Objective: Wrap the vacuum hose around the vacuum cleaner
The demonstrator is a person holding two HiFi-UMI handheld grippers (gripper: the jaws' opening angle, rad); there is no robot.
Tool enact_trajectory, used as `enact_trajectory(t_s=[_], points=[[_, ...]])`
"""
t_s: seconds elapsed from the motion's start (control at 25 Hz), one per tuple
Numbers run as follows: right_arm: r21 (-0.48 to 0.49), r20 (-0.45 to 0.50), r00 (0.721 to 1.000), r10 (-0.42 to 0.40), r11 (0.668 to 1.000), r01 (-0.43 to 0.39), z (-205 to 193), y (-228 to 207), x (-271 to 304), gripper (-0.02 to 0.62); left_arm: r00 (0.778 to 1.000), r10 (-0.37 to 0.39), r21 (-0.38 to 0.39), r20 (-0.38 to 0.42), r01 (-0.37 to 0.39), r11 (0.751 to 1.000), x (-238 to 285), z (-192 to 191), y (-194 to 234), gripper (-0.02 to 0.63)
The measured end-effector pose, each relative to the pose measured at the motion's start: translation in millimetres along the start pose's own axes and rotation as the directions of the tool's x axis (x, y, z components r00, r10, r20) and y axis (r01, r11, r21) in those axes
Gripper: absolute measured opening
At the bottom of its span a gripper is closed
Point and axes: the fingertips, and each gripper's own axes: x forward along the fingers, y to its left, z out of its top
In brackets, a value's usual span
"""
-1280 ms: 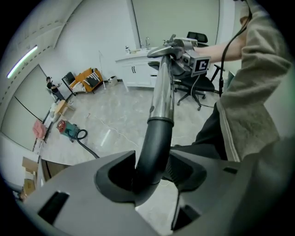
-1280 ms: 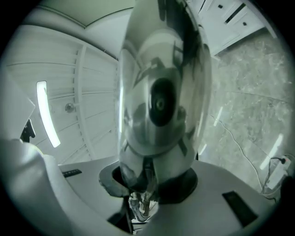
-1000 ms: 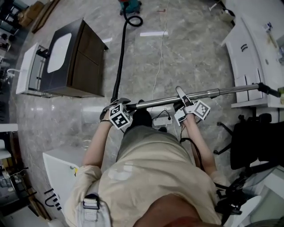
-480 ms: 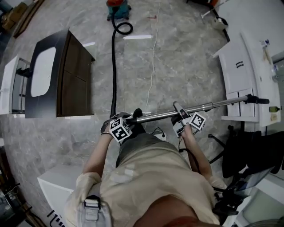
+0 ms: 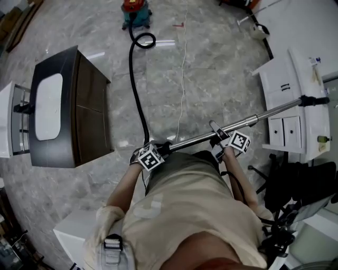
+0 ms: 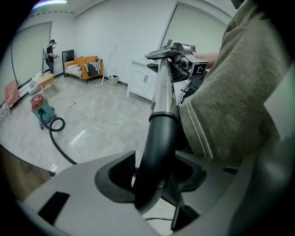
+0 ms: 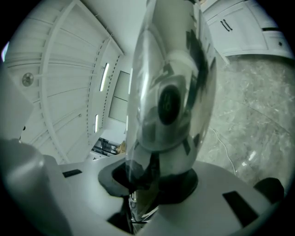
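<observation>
Vacuum hose [image 5: 133, 84] loose on floor, vac [image 5: 135, 11] well apart | L gripper [image 5: 157, 152] clamps hose cuff [image 6: 159, 138] | R gripper [image 5: 219, 136] clamps wand [image 5: 253, 118] | wrap not started

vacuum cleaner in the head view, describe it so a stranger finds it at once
Look up the grey marbled floor, beyond the dark wooden vanity cabinet, to the picture's top edge. The small canister vacuum cleaner stands where the long black hose loops. It alone is red on top, teal below.
</observation>
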Motion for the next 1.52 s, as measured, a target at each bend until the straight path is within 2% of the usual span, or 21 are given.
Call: enact_trajectory(t_s=[0.2, 0.32, 0.48, 0.64, 0.84, 0.96, 1.04, 1.2, 1.32, 1.4, 1.52], points=[[-0.062, -0.037, 0.999, 0.031, 0.997, -0.033, 48, 15, 39, 0.103, 0.999, 0.048, 0.026, -0.01, -0.048, 0.999, 15, 21, 34, 0.21], [-0.093, -0.079, 0.996, 0.04, 0.995, -0.047, 84, 15, 66, 0.103, 0.998, 0.053, 0.041, -0.02, -0.053, 0.998, 26, 45, 51, 0.17], [-0.088, -0.143, 0.982, 0.122, 0.987, -0.135, 139, 11, 99, 0.103, 0.996, 0.079, 0.032, -0.042, -0.078, 0.996, 50, 90, 74, 0.13], [-0.105, -0.211, 0.966, 0.152, 0.979, -0.177, 199, 1, 127, 0.103, 0.99, 0.136, -0.055, -0.047, -0.138, 0.989, 70, 143, 95, 0.121], [-0.098, -0.342, 0.918, 0.201, 0.964, -0.247, 261, -4, 151, 0.103, 0.967, 0.239, -0.13, -0.085, -0.249, 0.96, 91, 203, 122, 0.12], [-0.093, -0.354, 0.908, 0.225, 0.957, -0.274, 298, -12, 151, 0.103, 0.957, 0.271, -0.164, -0.106, -0.285, 0.944, 104, 239, 132, 0.121], [-0.094, -0.338, 0.909, 0.243, 0.953, -0.289, 320, -15, 156, 0.103, 0.958, 0.272, -0.189, -0.095, -0.286, 0.94, 107, 260, 138, 0.121], [-0.082, -0.316, 0.91, 0.268, 0.948, -0.307, 354, -15, 176, 0.104, 0.964, 0.249, -0.183, -0.094, -0.262, 0.948, 108, 295, 151, 0.123], [-0.06, -0.312, 0.914, 0.258, 0.955, -0.29, 380, -25, 187, 0.109, 0.972, 0.224, -0.195, -0.066, -0.233, 0.953, 114, 324, 161, 0.123], [-0.04, -0.317, 0.918, 0.24, 0.963, -0.265, 393, -38, 194, 0.109, 0.974, 0.221, -0.225, -0.056, -0.228, 0.947, 121, 336, 172, 0.121], [-0.035, -0.351, 0.916, 0.196, 0.974, -0.223, 404, -53, 215, 0.109, 0.963, 0.264, -0.247, -0.056, -0.269, 0.931, 131, 337, 203, 0.121]])
